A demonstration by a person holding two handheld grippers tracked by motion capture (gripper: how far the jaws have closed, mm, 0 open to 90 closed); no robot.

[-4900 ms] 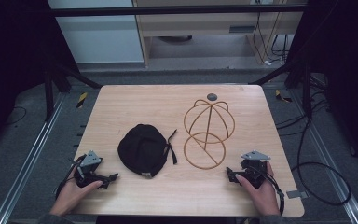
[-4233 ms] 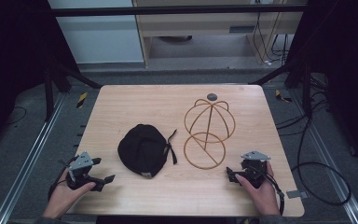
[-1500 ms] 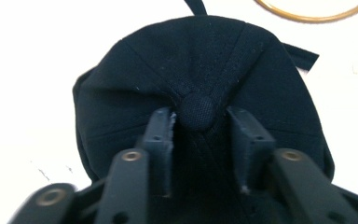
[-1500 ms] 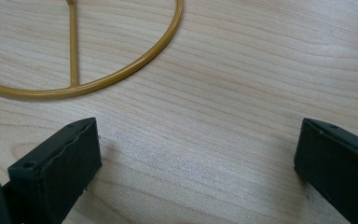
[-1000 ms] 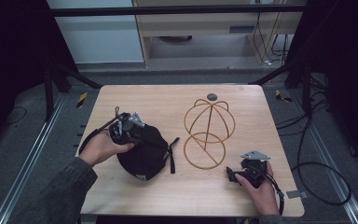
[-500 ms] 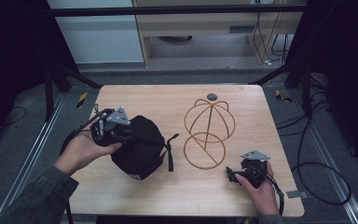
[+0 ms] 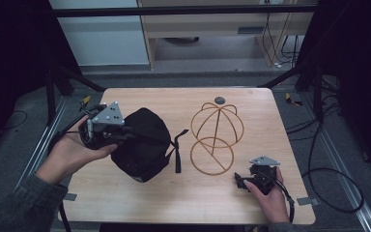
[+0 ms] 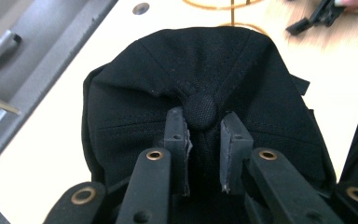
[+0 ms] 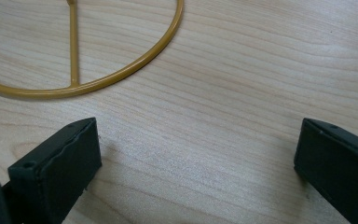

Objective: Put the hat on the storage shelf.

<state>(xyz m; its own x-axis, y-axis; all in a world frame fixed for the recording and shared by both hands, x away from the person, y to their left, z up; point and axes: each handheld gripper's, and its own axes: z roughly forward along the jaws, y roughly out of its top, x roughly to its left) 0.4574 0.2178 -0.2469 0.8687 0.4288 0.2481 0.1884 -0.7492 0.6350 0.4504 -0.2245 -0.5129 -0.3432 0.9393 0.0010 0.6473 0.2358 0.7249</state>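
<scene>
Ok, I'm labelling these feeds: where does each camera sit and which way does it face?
High view: above the person's side, looking down on the table; both forearms show.
Left gripper view: rides the left gripper, facing the black cap.
Right gripper view: rides the right gripper, facing the wire stand.
All views share the stand.

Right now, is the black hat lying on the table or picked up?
Picked up: the left gripper pinches the black hat at its top button.

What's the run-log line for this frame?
left claw: shut on black cap | right claw: open, on table | wire stand: bare
</scene>
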